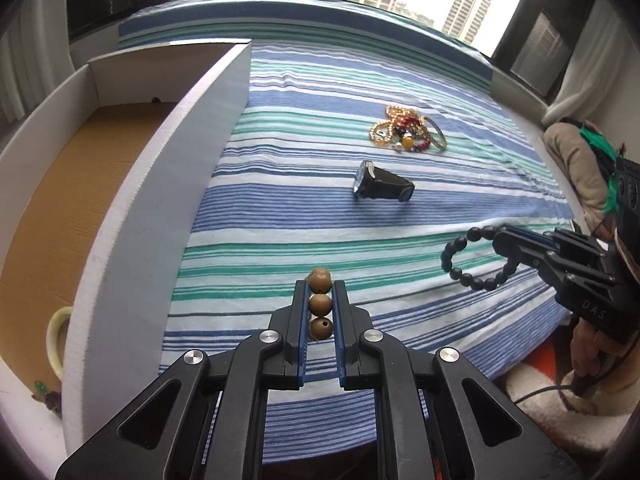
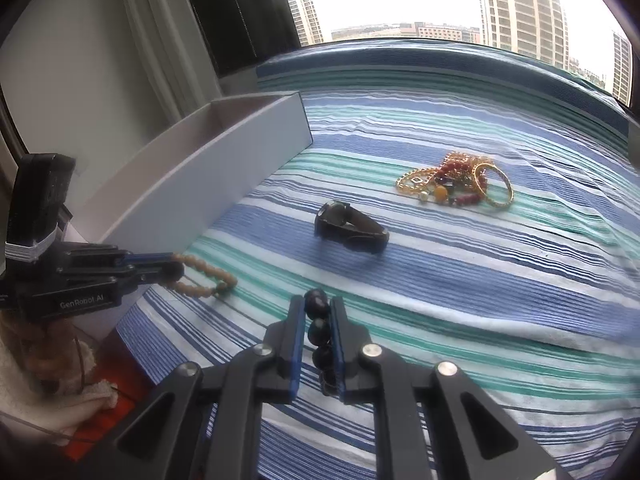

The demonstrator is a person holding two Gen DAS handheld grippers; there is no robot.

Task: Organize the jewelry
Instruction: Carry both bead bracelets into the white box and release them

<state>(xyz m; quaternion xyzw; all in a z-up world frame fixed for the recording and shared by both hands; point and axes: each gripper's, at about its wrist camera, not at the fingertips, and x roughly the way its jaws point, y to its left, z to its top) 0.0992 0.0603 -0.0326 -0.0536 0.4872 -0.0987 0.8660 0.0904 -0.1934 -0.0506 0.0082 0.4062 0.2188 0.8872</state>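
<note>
Left wrist view: left claw [image 1: 320,300] clamped on brown bead bracelet [image 1: 320,303], beads pinched between the pads, lifted over the striped bedspread [image 1: 300,208]. White box [image 1: 160,184] fills frame left, likely the drop target.

Right wrist view: right claw [image 2: 318,320] clamped on black bead bracelet [image 2: 319,330]. Watch [image 2: 351,227] centre, tangled jewelry pile [image 2: 456,183] upper right, both unsorted.

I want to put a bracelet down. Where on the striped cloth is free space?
Free: the striped cloth between the black wristwatch and both grippers, and along the white cardboard box wall. Crowded: the heap of gold and red jewelry beyond the watch.
</note>
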